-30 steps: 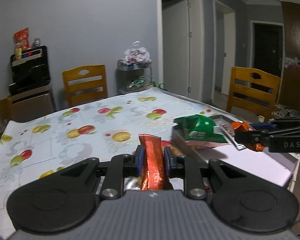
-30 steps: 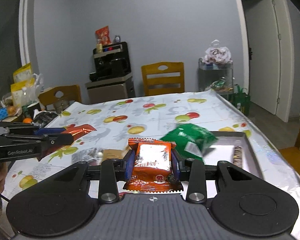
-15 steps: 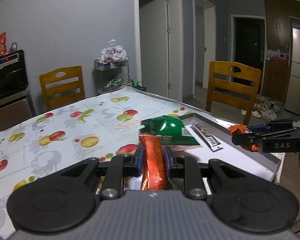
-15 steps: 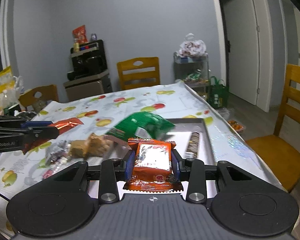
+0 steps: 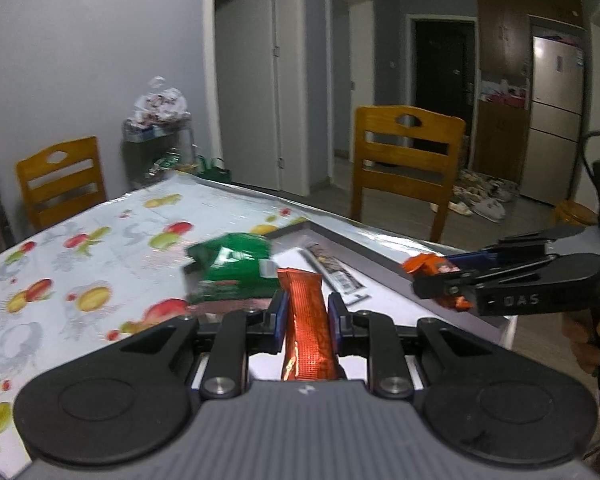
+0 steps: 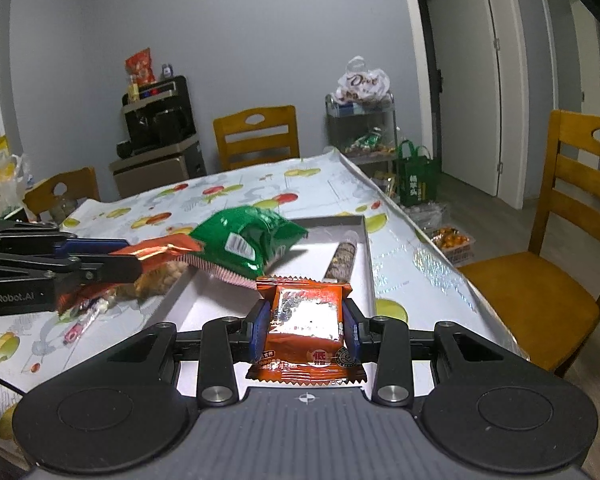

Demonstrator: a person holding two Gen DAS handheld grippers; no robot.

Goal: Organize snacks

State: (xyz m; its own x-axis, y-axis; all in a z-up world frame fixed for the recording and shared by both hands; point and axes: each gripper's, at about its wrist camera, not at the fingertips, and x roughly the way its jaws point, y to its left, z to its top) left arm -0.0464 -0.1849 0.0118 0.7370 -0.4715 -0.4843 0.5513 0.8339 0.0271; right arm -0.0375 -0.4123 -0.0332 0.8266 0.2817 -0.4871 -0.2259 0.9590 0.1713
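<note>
Right wrist view: your right gripper (image 6: pixel 305 326) is clamped on a flat orange packet (image 6: pixel 306 330), poised over the tray's (image 6: pixel 365 256) near end. Tray runs lengthwise away from you. Left gripper (image 5: pixel 307 318) pinches a narrow red foil bar (image 5: pixel 306 320), near the tray's left side. Green bag (image 6: pixel 246 242) already lies inside.

Fruit-print tablecloth (image 6: pixel 236 196) on table. Wooden chair (image 6: pixel 556 240) near right, another (image 6: pixel 258 136) far; fridge (image 5: pixel 556 120) far right.
</note>
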